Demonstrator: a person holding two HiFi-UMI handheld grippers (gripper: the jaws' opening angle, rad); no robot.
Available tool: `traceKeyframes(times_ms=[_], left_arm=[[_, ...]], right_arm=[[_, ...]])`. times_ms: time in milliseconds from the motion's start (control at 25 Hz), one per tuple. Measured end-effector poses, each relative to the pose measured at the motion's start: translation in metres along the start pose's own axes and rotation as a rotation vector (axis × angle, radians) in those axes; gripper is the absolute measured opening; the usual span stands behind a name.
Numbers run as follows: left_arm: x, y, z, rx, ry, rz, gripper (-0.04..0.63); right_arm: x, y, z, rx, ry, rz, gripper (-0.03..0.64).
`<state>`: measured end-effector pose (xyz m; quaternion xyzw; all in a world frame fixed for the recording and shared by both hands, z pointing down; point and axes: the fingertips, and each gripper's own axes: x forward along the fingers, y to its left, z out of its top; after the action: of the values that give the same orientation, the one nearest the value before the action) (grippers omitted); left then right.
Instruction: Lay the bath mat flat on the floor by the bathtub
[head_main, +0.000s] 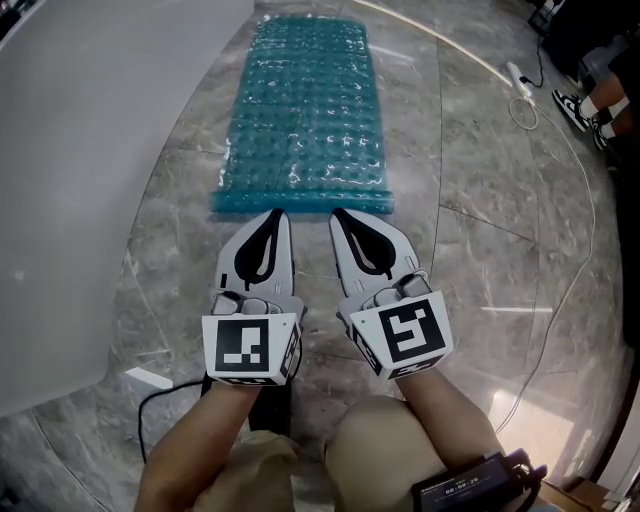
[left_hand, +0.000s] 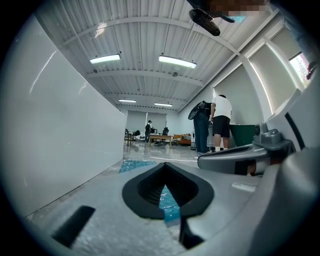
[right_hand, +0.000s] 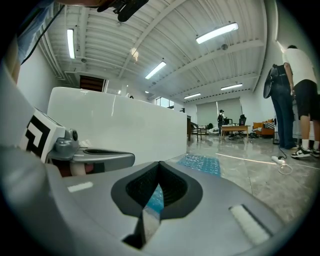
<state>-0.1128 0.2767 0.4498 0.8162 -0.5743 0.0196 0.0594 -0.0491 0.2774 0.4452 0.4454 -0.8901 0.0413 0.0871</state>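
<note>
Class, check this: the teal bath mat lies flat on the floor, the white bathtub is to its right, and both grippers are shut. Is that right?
No. The head view shows the bathtub to the left of the bath mat, not its right. The mat lies flat, and the left gripper and right gripper are shut.

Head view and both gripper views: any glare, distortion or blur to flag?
Head view: sharp, glare streaks on the polished grey marble floor and sheen on the teal bubbled bath mat. Left gripper view: fisheye bending, dark corners, bright ceiling strip lights. Right gripper view: same, near jaws soft.
</note>
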Motion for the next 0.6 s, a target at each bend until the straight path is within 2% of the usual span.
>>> traceKeyframes(times_ms=[600], left_arm=[[0.0001,-0.001,-0.0031,0.015,0.008,-0.009,0.008]], right_arm=[[-0.0003,0.0014,-0.0018,-0.017,0.004,0.0,0.006]])
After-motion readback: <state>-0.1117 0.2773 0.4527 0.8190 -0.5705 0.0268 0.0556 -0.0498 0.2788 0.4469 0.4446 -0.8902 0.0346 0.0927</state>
